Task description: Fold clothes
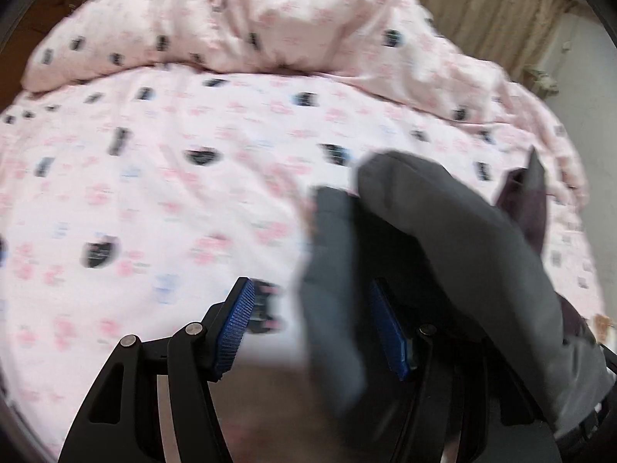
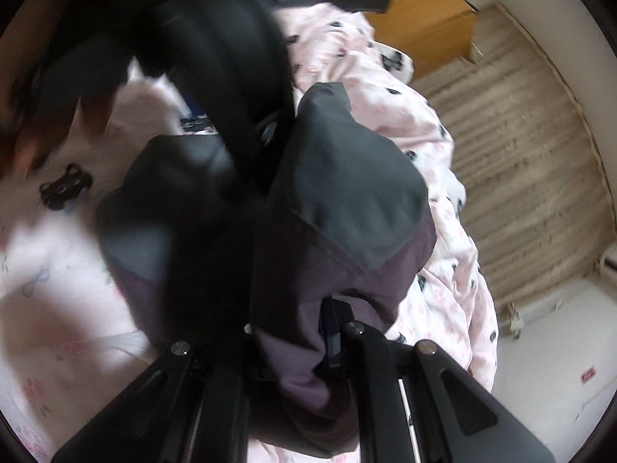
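A dark grey and purple garment (image 1: 455,239) hangs in the air over the bed. In the left wrist view it drapes over my left gripper's (image 1: 310,328) right finger, and a blurred fold falls between the blue pads (image 1: 235,328); the jaws stand wide apart, open. In the right wrist view the same garment (image 2: 339,177) bunches up in front of the camera. My right gripper (image 2: 293,332) is shut on its purple part, with the left finger hidden under cloth. The black bulk of the left gripper's body (image 2: 223,58) rises behind the garment.
A pink patterned bedsheet (image 1: 173,200) covers the bed, with a rumpled matching quilt (image 1: 270,27) at the far side. A beige mat (image 2: 520,177) lies on the floor to the right, and a wooden cabinet (image 2: 424,27) stands beyond it. A small black item (image 2: 65,187) lies on the sheet.
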The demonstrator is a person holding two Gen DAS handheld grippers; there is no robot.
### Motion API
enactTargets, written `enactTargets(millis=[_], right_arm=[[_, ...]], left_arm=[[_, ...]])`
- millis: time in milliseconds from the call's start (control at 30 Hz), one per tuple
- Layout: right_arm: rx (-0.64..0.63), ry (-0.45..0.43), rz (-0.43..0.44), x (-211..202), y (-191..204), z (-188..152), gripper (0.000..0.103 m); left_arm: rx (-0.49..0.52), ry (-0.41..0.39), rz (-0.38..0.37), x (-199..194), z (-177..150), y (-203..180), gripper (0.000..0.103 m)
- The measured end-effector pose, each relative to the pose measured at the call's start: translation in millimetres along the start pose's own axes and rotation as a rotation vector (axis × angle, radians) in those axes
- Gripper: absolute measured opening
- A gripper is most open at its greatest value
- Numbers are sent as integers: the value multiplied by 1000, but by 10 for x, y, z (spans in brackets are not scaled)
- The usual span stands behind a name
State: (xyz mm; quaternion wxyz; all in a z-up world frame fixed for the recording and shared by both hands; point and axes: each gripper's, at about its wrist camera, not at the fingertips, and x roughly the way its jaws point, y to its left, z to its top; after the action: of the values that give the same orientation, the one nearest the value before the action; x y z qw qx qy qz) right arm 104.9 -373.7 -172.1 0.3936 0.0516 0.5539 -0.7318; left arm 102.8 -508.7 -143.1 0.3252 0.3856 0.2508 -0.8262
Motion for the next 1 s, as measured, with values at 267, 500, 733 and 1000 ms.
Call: enactTargets(millis=[267, 500, 733, 1000], right_arm=[[-94, -20, 10, 110, 214, -62, 14], [-112, -55, 9, 173, 260, -103, 17], [-108, -91, 26, 116, 218, -95, 20], [96, -155, 222, -201, -167, -167, 34]], left_arm=[[-149, -135, -143, -268, 121, 437, 56], [-2, -76, -318, -161, 107, 78, 58], [75, 114, -172, 288, -71, -85, 59], [78, 102, -205, 329, -167, -47, 60]])
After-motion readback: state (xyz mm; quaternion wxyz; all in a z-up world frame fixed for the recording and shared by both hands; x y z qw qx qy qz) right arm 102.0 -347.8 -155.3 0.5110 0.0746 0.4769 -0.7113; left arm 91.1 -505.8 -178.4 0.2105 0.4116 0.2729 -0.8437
